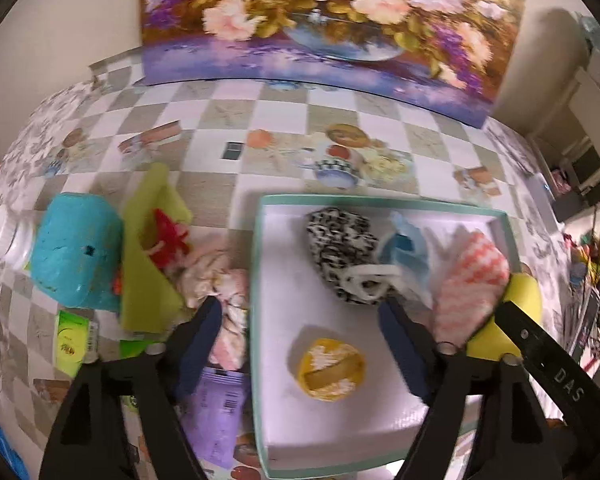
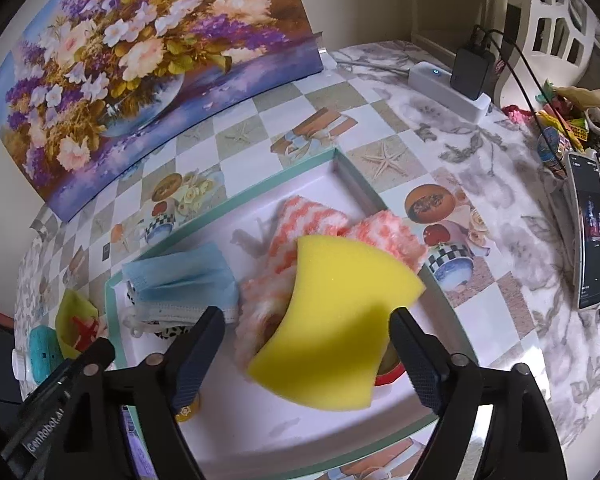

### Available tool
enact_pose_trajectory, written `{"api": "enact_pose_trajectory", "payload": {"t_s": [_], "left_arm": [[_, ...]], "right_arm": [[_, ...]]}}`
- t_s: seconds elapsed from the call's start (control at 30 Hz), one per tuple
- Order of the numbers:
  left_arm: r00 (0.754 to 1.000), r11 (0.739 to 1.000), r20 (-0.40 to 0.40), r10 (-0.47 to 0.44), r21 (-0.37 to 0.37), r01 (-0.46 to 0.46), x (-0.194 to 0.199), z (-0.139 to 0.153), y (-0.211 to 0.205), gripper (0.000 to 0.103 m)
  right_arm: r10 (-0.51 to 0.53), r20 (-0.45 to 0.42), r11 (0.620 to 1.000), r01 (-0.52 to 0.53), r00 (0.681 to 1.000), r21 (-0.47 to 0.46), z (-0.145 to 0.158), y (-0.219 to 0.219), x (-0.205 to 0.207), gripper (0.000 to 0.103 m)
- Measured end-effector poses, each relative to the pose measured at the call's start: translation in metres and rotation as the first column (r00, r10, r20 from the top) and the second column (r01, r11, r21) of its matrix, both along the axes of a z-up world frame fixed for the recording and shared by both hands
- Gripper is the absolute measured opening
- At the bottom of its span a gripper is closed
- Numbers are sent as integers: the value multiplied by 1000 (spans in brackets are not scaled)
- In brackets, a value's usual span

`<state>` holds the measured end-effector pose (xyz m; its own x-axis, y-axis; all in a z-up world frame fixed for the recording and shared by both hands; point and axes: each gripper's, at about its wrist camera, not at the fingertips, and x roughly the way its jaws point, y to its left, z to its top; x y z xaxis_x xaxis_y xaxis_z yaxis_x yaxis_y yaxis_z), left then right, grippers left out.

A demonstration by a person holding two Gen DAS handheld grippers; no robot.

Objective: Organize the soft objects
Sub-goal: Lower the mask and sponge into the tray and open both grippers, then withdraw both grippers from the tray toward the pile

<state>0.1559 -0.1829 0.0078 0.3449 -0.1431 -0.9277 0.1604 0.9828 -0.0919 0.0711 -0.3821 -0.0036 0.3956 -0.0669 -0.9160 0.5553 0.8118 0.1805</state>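
A white tray with a teal rim (image 1: 380, 201) holds a leopard-print cloth (image 1: 338, 246), a blue face mask (image 1: 404, 246), a pink-and-white cloth (image 1: 472, 284) and a small round yellow piece (image 1: 331, 369). My left gripper (image 1: 300, 332) hangs open above the tray with nothing in it. My right gripper (image 2: 304, 344) is open over the tray's (image 2: 228, 205) right part. A yellow sponge (image 2: 332, 328) lies tilted between its fingers, clear of the left pad, resting on the pink cloth (image 2: 312, 216). The mask (image 2: 180, 280) lies to its left.
Left of the tray lie a teal block (image 1: 76, 252), a green cloth with a red piece (image 1: 148, 264), a pale pink bundle (image 1: 224, 292) and a purple packet (image 1: 216, 412). A flower painting (image 1: 320, 20) stands behind. A phone (image 2: 590, 232) and power strip (image 2: 448, 84) lie right.
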Motion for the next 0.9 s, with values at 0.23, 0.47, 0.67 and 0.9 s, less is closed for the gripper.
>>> {"api": "enact_pose_trajectory", "payload": {"t_s": [0.23,0.47,0.67,0.9], "left_arm": [[999,999,-1,52,6,-52,4,-1,13,87],[996,995,0,94,-23,-94,4,3,28,95],[994,994,20,110,4,-110,1,10,39,95],[991,993,76,106,36,-109,-2,28,55,95]], "right_arm": [[0,8,1000,0,1000,-7,2,2,-1,103],[48,2,998,-48,999,-50,8,19,2,103],[114,15,992,-113,993,-63,16,41,3,103],[174,15,984,-173,985,-52,18,70,6,103]]}}
